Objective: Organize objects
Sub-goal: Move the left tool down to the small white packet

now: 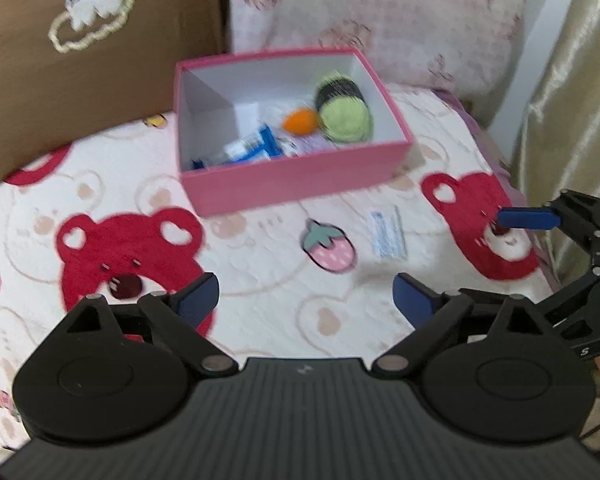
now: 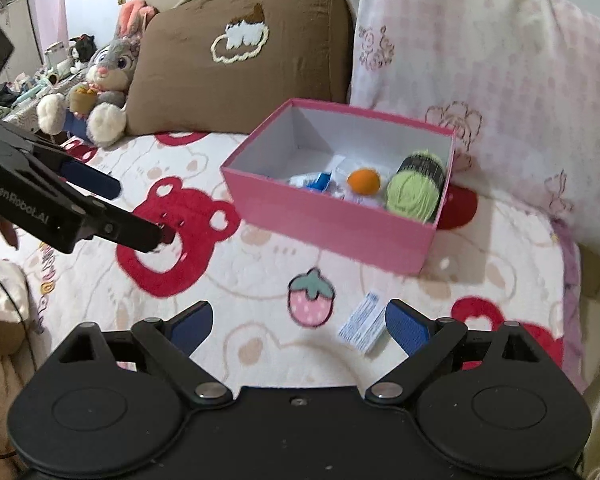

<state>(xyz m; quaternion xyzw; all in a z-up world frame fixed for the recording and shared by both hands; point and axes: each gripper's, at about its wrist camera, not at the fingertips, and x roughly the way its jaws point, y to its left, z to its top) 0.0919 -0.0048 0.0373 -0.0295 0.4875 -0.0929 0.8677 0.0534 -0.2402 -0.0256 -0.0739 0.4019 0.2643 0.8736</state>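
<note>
A pink box (image 1: pixel 292 188) (image 2: pixel 331 224) stands open on the bear-print blanket. Inside it lie a green yarn ball (image 1: pixel 345 116) (image 2: pixel 413 192), a small orange thing (image 1: pixel 300 121) (image 2: pixel 363 181) and blue-and-white packets (image 1: pixel 256 146) (image 2: pixel 315 180). One small white-and-blue packet (image 1: pixel 387 236) (image 2: pixel 361 326) lies flat on the blanket in front of the box. My right gripper (image 2: pixel 300 320) is open just above the blanket, and the packet lies just inside its right finger, not pinched. My left gripper (image 1: pixel 305 300) (image 2: pixel 136 212) is open and empty, to the left of the packet.
A brown pillow (image 1: pixel 80 60) (image 2: pixel 236 72) and a pink patterned pillow (image 1: pixel 379 12) (image 2: pixel 479 60) stand behind the box. A plush rabbit (image 2: pixel 100 80) sits at the far left. A gold curtain (image 1: pixel 579 80) hangs along the bed's right edge.
</note>
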